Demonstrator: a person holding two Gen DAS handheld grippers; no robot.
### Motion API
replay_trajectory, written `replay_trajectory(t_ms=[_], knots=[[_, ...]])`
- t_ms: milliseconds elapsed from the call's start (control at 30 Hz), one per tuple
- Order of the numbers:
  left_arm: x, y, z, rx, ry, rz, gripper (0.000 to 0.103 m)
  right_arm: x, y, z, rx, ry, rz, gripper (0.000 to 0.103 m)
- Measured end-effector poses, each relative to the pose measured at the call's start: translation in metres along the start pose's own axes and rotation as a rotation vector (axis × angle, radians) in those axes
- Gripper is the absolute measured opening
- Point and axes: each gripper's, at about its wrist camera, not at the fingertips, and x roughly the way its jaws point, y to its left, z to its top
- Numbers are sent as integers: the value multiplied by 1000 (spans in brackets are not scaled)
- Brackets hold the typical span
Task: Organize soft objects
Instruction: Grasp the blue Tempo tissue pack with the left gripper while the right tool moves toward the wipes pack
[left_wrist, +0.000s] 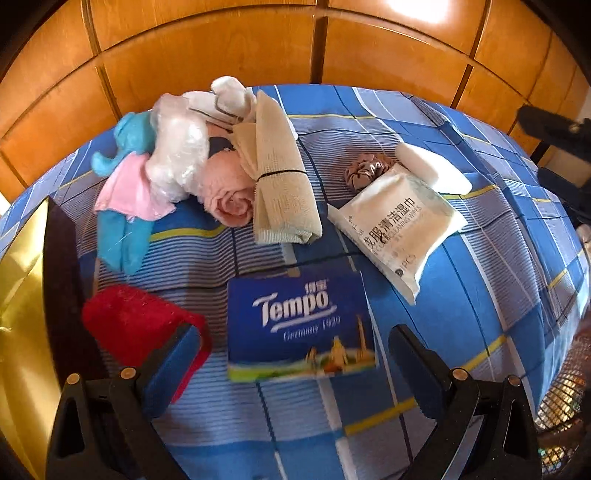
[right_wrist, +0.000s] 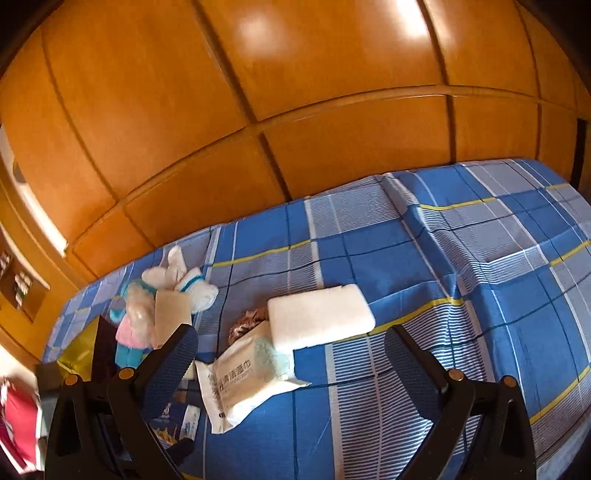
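Observation:
Soft items lie on a blue checked sheet. A blue Tempo tissue pack sits just ahead of my open left gripper. Left of it lies a red cloth touching the left finger. Farther back are a beige rolled towel, a pink rolled towel, a blue and pink plush toy, a clear plastic bag and white socks. A white wipes pack, a brown scrunchie and a white sponge lie right. My right gripper is open above the wipes pack and sponge.
An orange wooden panelled wardrobe stands behind the bed. A gold and dark box sits at the left edge. A wire mesh object shows at the lower right. The sheet stretches bare to the right.

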Motion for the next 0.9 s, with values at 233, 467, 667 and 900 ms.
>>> replay_trajectory(t_ms=[233, 467, 667, 900], knots=[[5, -3, -1, 7, -46, 15, 74, 10, -12, -1, 58, 48, -7, 103], [-14, 5, -22, -18, -108, -37, 74, 33, 4, -15, -18, 165, 21, 103], [-46, 11, -45, -34, -163, -68, 74, 55, 31, -27, -147, 241, 11, 103], [-70, 21, -60, -68, -215, -92, 74, 87, 25, -22, -66, 303, 18, 103]])
